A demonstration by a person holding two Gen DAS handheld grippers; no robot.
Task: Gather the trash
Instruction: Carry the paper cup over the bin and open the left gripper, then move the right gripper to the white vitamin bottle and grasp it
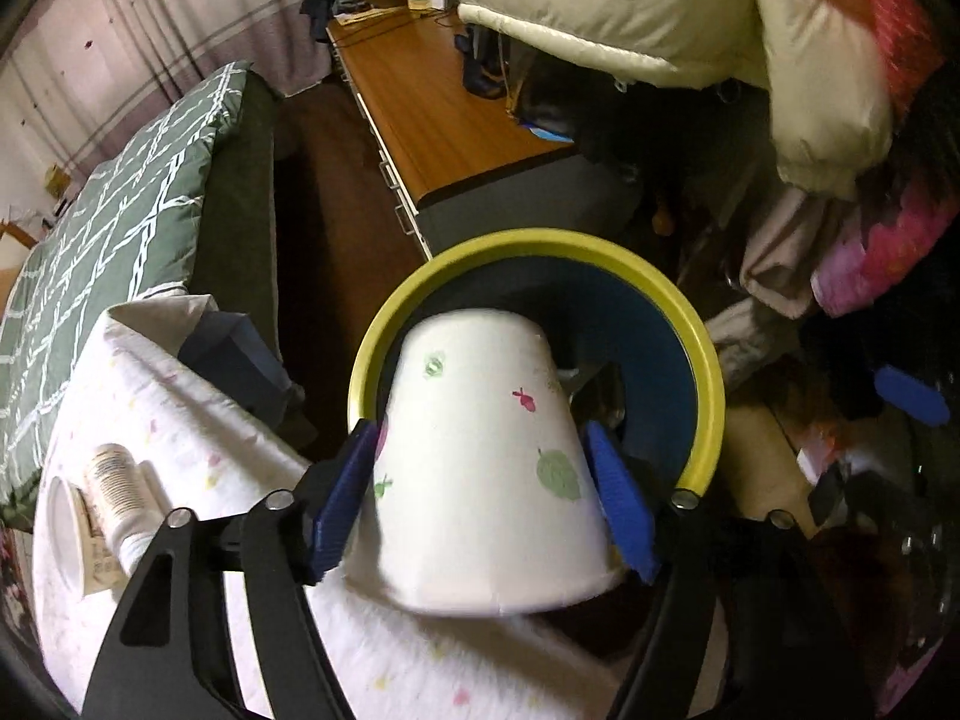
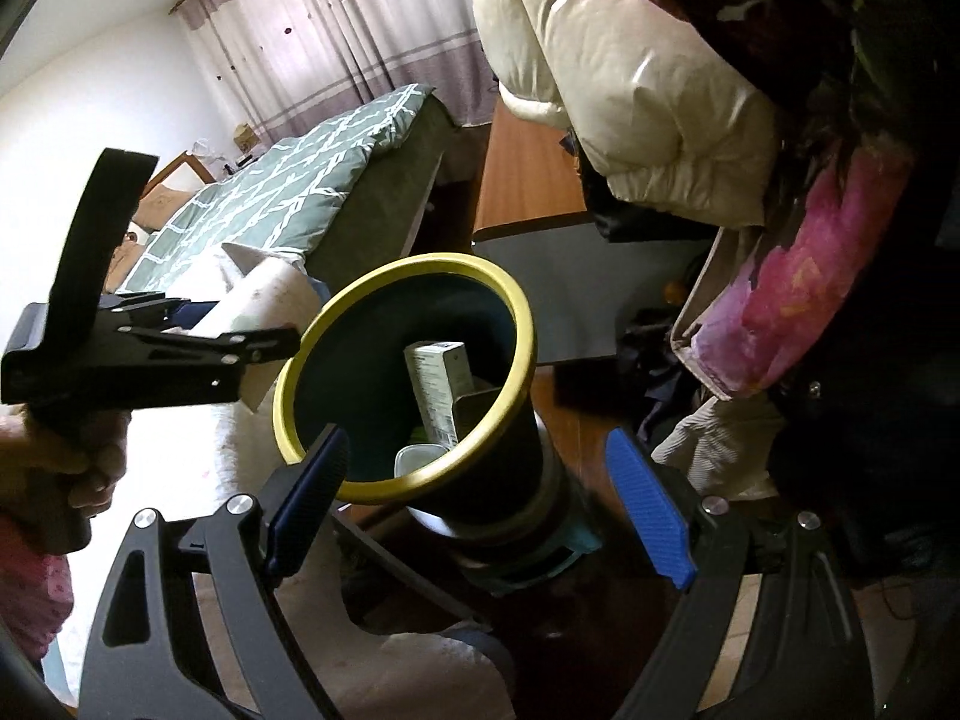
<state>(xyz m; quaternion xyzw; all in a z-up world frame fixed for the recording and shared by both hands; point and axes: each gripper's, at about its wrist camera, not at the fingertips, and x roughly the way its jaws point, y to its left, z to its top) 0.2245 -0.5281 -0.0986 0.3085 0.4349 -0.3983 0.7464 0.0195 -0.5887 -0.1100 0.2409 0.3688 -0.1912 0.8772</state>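
A white paper cup (image 1: pixel 480 456) with small leaf prints hangs upside down between the blue pads of my left gripper (image 1: pixel 480 426). The cup is blurred while the fingers are sharp, and the pads stand at its sides without squeezing it. It hovers over the mouth of a yellow-rimmed dark blue trash bin (image 1: pixel 540 237). In the right wrist view the bin (image 2: pixel 420 261) tilts toward me and holds a carton (image 2: pixel 438 390) and a white container (image 2: pixel 414 459). My right gripper (image 2: pixel 480 435) stands open in front of the bin with nothing in it. The left gripper (image 2: pixel 264 360) reaches in from the left.
A table with a white printed cloth (image 1: pixel 210 420) carries a tube (image 1: pixel 114 486). Behind are a bed with a green quilt (image 1: pixel 120 210) and a wooden desk (image 1: pixel 444 108). A cream puffy jacket (image 1: pixel 660 12) and piled clothes (image 1: pixel 870 252) crowd the right. A hand (image 2: pixel 60 462) holds the left gripper.
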